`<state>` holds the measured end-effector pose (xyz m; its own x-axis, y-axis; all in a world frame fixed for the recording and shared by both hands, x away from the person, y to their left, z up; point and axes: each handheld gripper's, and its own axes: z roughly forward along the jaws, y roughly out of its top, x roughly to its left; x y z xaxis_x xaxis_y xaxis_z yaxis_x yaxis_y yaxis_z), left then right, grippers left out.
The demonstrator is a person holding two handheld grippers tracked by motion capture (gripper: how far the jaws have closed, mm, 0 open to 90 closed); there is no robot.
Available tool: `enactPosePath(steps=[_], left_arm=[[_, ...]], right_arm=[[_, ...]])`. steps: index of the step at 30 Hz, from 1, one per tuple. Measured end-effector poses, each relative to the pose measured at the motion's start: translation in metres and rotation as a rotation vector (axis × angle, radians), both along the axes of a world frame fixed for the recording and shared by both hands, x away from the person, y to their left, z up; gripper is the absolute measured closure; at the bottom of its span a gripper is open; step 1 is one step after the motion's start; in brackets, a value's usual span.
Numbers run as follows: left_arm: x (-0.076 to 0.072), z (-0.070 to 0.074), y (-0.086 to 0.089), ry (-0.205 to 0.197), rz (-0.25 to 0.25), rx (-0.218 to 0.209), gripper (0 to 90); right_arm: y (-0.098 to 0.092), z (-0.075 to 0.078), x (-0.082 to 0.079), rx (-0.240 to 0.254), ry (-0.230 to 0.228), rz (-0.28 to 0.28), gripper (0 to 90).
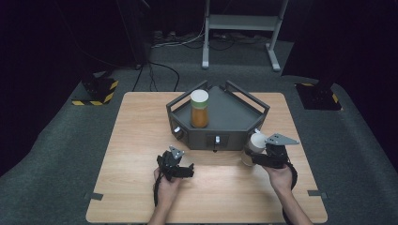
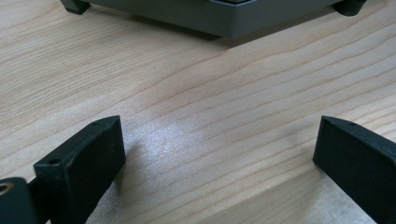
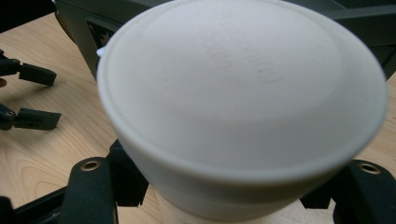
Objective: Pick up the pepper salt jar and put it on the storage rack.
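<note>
My right gripper (image 1: 256,158) clamps a white-lidded bottle (image 1: 255,144) at centre right, touching the grey tray (image 1: 234,115); my left gripper (image 1: 187,169) stands open.

The big dark grey tray with rails (image 1: 230,117) sits in the middle of the light wooden worktop (image 1: 136,140) and blocks the way straight ahead, with a tall orange bottle with a white cap (image 1: 199,109) standing inside near its left wall. The left side of the worktop is bare, so there is lots of room to pass there. The white-capped bottle (image 1: 255,145) in the right hand-held gripper (image 1: 256,157) sits just beside the tray's front right corner, a tight spot.
</note>
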<state>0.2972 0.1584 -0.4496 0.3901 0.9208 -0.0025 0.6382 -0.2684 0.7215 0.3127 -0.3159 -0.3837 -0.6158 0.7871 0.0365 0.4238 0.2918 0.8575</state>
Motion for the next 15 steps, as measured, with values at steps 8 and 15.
enactPosePath(steps=[8, 15], left_arm=[[0.0, 0.0, 0.0, 0.0, 0.0, 0.0, 2.3], [0.0, 0.0, 0.0, 0.0, 0.0, 0.0, 2.3]], right_arm=[[-0.003, 0.016, 0.004, 0.007, 0.017, 0.021, 34.0], [-0.006, 0.032, 0.008, 0.016, 0.017, 0.044, 34.0]])
